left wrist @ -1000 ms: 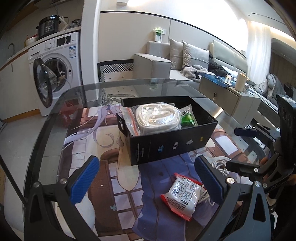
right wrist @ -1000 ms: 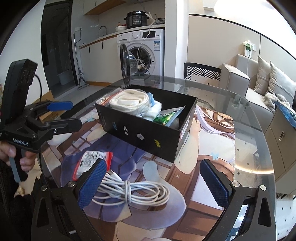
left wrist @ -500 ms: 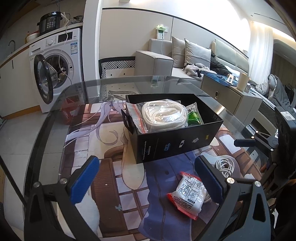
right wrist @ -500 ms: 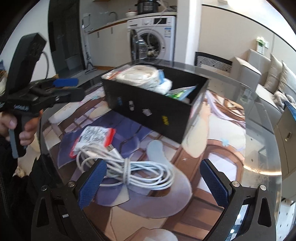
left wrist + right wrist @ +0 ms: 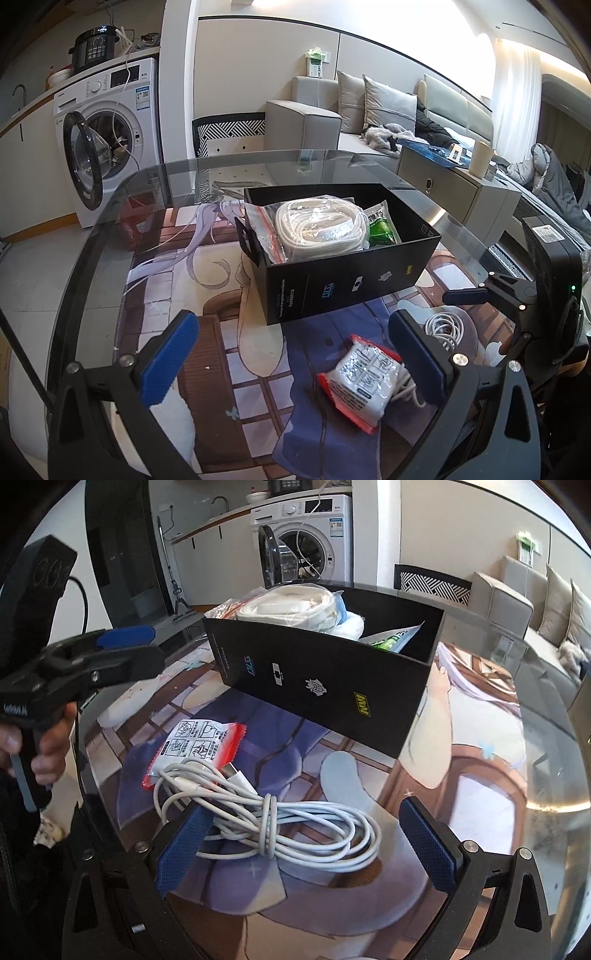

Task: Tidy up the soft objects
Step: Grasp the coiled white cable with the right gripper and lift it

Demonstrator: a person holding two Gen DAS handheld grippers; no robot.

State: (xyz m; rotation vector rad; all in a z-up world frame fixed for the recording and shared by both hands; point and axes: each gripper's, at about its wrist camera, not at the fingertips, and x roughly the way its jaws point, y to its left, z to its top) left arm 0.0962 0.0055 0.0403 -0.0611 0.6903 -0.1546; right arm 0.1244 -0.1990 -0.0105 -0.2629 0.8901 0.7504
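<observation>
Now R gripper (image 5: 306, 843) jaws spread round white cable (image 5: 280, 819); L gripper (image 5: 295, 354) jaws spread.

This is a home, an open living room joined to a kitchen corner. A front-loading washing machine (image 5: 110, 136) with a pressure cooker (image 5: 94, 48) on top stands far left; a cushioned grey sofa (image 5: 332, 110) sits far right behind a round glass table (image 5: 110, 229).

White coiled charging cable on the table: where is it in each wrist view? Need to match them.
Left wrist view: white coiled charging cable lies lower right, mostly hidden behind the left gripper's right finger.
Right wrist view: lower centre, between the open right gripper's fingers, in full view.
Shared landmark: red-edged white sachet touching the cable, in front of the black cardboard box.
</observation>
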